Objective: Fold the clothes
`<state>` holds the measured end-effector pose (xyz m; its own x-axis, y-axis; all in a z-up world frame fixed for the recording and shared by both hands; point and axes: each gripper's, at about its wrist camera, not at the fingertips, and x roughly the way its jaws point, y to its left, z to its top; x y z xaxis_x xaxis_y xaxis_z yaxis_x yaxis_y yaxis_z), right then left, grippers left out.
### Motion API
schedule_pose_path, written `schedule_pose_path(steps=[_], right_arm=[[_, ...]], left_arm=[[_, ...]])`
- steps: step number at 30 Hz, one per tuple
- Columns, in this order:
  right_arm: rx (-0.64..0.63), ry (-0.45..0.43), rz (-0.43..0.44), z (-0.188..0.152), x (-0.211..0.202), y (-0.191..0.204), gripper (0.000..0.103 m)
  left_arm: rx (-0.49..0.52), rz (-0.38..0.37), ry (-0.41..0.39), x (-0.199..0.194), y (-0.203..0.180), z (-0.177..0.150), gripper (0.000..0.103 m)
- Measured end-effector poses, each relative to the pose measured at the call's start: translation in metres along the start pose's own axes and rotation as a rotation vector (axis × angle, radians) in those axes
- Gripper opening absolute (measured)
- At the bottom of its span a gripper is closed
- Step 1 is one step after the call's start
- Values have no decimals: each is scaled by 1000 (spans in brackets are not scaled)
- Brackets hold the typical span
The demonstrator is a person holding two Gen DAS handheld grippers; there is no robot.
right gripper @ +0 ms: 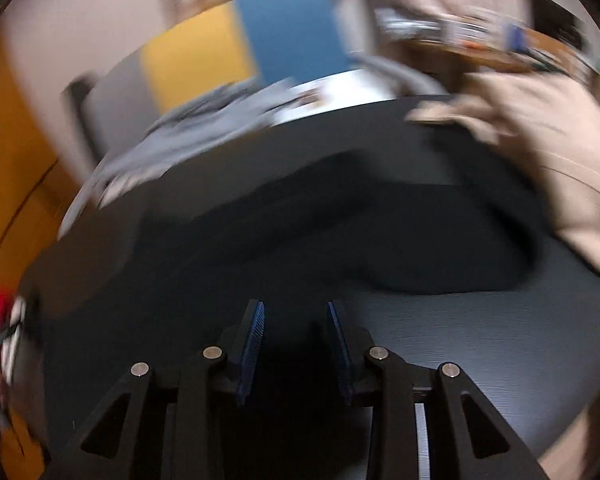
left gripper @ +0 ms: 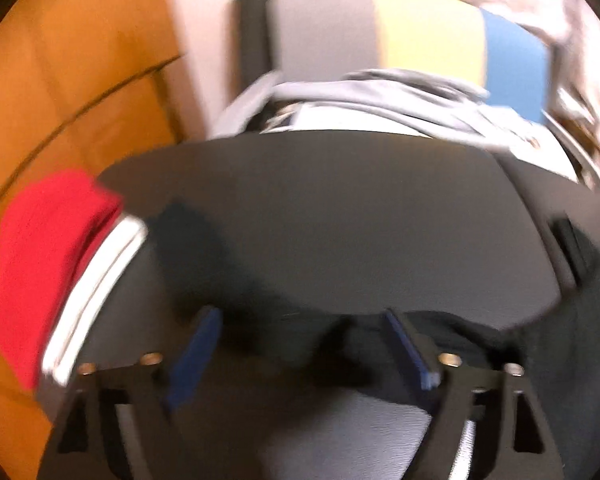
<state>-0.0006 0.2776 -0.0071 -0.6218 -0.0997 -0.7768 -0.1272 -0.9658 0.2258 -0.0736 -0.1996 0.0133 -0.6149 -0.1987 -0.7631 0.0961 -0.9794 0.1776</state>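
In the left wrist view my left gripper [left gripper: 302, 314] stands open and wide above the dark round table [left gripper: 320, 208], with nothing between its blue pads [left gripper: 196, 352]. A black garment [left gripper: 500, 344] lies crumpled just right of it. In the right wrist view the black garment [right gripper: 380, 232] spreads over the table ahead of my right gripper [right gripper: 294, 308]. That gripper is open by a narrow gap and holds nothing. Both views are blurred.
A folded red garment [left gripper: 48, 264] lies on a folded white one [left gripper: 96, 292] at the table's left edge. Grey clothes [left gripper: 380, 100] are heaped at the back. Beige cloth [right gripper: 560, 160] lies at the right. Behind are an orange wall [left gripper: 60, 80] and grey, yellow and blue panels [left gripper: 428, 32].
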Motion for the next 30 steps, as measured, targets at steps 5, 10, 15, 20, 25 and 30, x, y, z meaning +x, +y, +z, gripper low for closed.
schedule_pose_path(steps=[5,10,15,20,25,30], right_arm=[[-111,84,-1,-14,44,48,33],[-121,49,-35,-25,55,50,34],[-83,2,-6,-31,53,41,34],[-17,-5,39,-34,45,29,34],[-38,51,31,-20,40,40,34],[-190,33,158,45,40,76,47]], left_arm=[[302,78,-28,18,-74,-5,86],[513,102,-154,20,-108,-23,79],[517,51,-88,25,-110,-23,2],[198,34,-242,-30,-56,31,1],[81,-11,-201,-44,-19,54,2],[264,-25,-47,8,-52,28,64]])
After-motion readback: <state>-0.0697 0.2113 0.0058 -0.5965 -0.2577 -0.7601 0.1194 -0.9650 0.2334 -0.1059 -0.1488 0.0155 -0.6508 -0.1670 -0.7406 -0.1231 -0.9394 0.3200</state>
